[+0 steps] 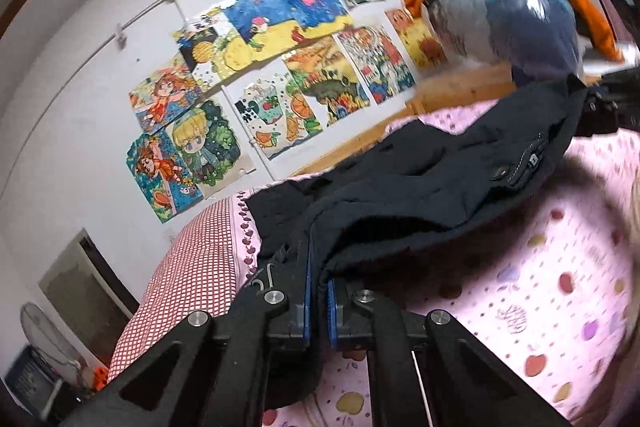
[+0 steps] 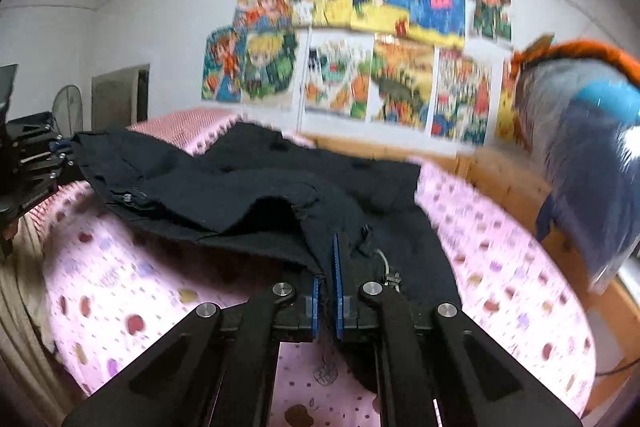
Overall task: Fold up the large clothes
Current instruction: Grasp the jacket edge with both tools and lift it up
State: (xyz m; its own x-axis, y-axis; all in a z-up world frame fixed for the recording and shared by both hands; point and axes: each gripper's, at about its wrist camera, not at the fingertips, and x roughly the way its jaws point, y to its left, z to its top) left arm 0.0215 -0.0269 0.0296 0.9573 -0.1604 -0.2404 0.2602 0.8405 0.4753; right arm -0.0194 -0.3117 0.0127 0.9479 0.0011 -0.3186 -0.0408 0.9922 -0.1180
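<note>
Dark garment (image 1: 420, 187) on pink bedsheet (image 1: 540, 287), its edge pinched in left gripper (image 1: 319, 275) and right gripper (image 2: 329, 267)

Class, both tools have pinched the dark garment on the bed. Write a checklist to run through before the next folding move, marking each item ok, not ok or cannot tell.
1. Left tool shut on the dark garment: ok.
2. Right tool shut on the garment: ok.
3. Garment lying flat and smooth: not ok, it is bunched and rumpled.
4. Garment wholly on the pink bedsheet: cannot tell.
5. One fabric layer per tool: cannot tell.
</note>
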